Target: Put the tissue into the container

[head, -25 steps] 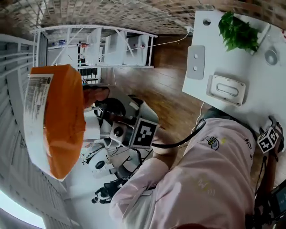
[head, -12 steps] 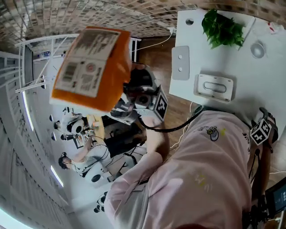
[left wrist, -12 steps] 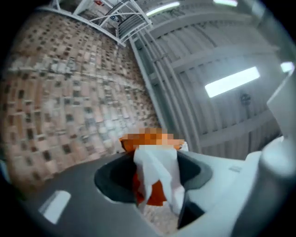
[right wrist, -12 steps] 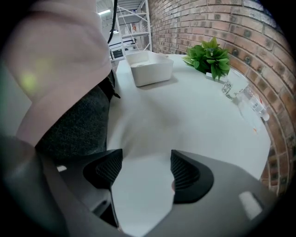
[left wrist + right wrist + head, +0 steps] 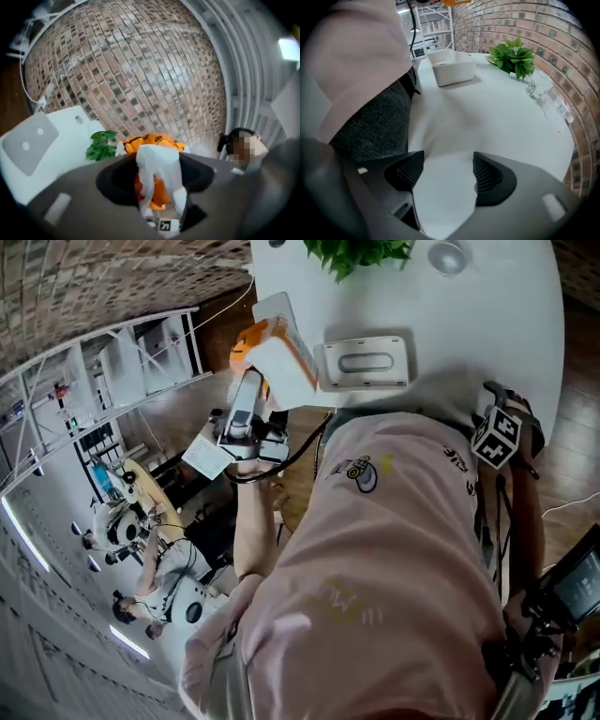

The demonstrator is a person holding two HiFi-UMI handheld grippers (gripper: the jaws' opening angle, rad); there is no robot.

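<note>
Torso in a pink shirt [image 5: 375, 559] fills the middle of the head view, seen from above. At upper left, the left gripper [image 5: 258, 395] holds an orange and white tissue pack [image 5: 281, 352] at the edge of the round white table [image 5: 487, 324]. The pack is just beside the white container [image 5: 398, 362], to its left, and not inside it. A leafy green plant [image 5: 356, 251] stands beyond the container. The right gripper [image 5: 497, 420] hangs at the table's near right edge, well apart from both. White shelving [image 5: 141, 352] and wooden floor [image 5: 216, 399] lie off to the left.

In the left gripper view, the jaws are clamped on the tissue pack, whose white wrap bunches between them and blocks much of what is ahead. Behind it are the plant, a grey plate with two holes [image 5: 28, 140] on the table, a brick wall [image 5: 140, 70] and another person [image 5: 241, 143].

In the right gripper view, the jaws stand apart with only bare tabletop between them. The shirt crowds the left side. Further off sit the container, the plant and a clear glass item [image 5: 536, 89].
</note>
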